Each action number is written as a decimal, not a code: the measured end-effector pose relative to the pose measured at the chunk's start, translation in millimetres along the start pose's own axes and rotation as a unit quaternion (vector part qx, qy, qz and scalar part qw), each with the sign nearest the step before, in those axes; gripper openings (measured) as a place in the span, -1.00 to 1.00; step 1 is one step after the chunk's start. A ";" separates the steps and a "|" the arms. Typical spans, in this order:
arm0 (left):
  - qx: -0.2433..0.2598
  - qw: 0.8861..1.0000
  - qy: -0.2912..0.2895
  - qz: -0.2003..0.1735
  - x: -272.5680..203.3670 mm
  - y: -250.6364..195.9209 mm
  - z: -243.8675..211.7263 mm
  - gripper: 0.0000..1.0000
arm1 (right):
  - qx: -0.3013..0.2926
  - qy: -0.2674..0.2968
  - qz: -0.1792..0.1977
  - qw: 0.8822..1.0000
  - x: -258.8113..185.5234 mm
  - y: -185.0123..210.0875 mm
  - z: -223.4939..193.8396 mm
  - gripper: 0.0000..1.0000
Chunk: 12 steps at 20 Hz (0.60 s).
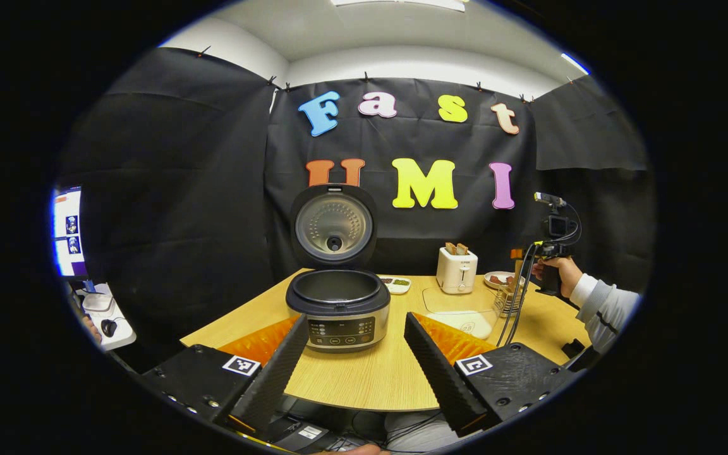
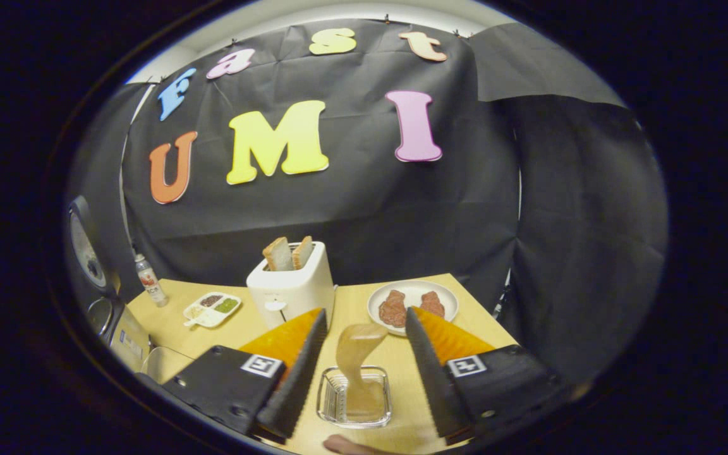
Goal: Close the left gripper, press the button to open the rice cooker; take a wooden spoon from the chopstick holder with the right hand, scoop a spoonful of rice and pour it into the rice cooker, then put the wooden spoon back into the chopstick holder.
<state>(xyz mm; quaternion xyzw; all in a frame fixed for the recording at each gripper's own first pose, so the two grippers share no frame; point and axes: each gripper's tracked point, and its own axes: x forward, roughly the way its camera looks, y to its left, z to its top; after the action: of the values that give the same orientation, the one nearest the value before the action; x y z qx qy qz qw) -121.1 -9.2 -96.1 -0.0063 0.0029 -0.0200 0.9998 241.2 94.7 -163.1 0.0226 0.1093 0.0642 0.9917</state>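
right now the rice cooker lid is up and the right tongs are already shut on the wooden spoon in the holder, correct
Not quite. The silver rice cooker's round lid is up, but the right tongs are open, their fingers either side of the pale wooden spoon, which stands ungripped in the clear holder, as the right gripper view shows.

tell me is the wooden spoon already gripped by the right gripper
No, the pale wooden spoon stands in the clear chopstick holder between the right gripper's open, untouching fingers.
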 end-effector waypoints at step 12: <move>0.019 0.999 -0.010 0.037 19.8 23.7 57.8 0.92 | 0.057 -0.101 0.042 0.992 -140.4 20.3 33.3 1.00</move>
<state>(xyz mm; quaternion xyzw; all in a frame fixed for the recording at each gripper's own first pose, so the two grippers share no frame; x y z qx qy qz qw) -100.1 14.4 -38.7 0.0130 -0.0071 0.0174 0.9997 110.1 95.2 -99.5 0.0900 0.0107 0.0970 0.9912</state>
